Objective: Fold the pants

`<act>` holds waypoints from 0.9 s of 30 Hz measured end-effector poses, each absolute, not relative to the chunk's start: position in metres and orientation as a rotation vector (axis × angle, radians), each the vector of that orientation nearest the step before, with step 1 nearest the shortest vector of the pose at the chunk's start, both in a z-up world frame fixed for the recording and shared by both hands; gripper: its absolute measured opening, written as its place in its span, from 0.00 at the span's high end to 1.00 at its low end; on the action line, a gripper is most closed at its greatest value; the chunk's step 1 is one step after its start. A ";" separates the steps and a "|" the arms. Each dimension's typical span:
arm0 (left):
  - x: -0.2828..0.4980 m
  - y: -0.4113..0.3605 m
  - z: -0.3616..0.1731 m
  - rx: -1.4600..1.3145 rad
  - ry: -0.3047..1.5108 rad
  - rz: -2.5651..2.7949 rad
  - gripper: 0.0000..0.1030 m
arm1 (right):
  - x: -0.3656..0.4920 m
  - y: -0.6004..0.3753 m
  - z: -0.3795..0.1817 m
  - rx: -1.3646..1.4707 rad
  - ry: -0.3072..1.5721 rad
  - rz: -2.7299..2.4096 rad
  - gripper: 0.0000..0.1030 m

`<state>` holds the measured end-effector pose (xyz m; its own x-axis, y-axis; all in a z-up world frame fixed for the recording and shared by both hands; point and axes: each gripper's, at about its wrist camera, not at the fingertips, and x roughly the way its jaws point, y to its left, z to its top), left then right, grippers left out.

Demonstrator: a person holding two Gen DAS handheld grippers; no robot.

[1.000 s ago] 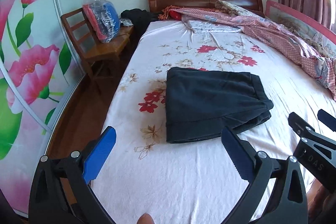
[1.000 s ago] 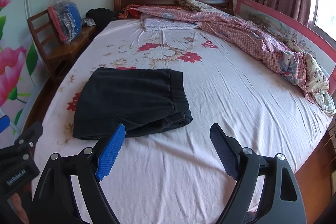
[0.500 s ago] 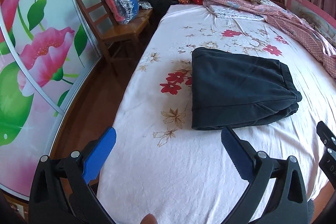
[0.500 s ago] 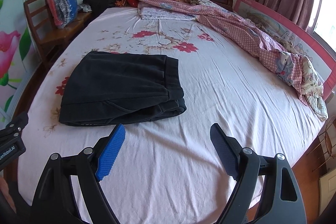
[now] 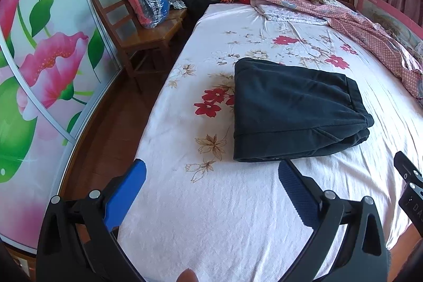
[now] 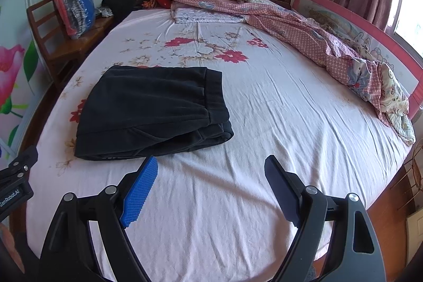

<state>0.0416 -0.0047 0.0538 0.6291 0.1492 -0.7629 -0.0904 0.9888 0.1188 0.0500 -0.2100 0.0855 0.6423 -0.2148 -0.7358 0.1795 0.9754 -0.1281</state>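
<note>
pants point(image 5: 296, 110) already a tidy folded stack on the bed point(image 5: 238, 216), toward its left edge | left gripper point(image 5: 211, 186) and right gripper point(image 6: 208, 186) both gaping, nothing held, hanging near the foot edge | looks basically done, so best to leave the stack alone or just pat the loose corner flat

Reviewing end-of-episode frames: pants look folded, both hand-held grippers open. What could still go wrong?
1. The folded pants have loose layers bulging at the near right corner; a nudge may undo the fold.
2. The left hand-held gripper and right hand-held gripper hover close to that edge; a careless move could snag it.
</note>
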 end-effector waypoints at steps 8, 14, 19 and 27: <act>0.042 -0.004 0.053 0.072 0.884 0.132 0.02 | 0.049 -0.210 0.086 -0.038 0.842 -0.217 0.20; 0.040 -0.007 0.055 0.082 0.875 0.124 0.02 | 0.048 -0.210 0.088 -0.034 0.841 -0.219 0.20; 0.039 -0.008 0.056 0.083 0.871 0.122 0.02 | 0.049 -0.210 0.089 -0.034 0.835 -0.217 0.20; 0.040 -0.009 0.054 0.083 0.877 0.117 0.02 | 0.051 -0.213 0.086 -0.031 0.843 -0.221 0.20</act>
<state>0.0397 -0.0089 0.0540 0.6337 0.1360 -0.7615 -0.0676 0.9904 0.1206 0.0507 -0.2126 0.0863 0.6435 -0.2060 -0.7372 0.1819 0.9767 -0.1142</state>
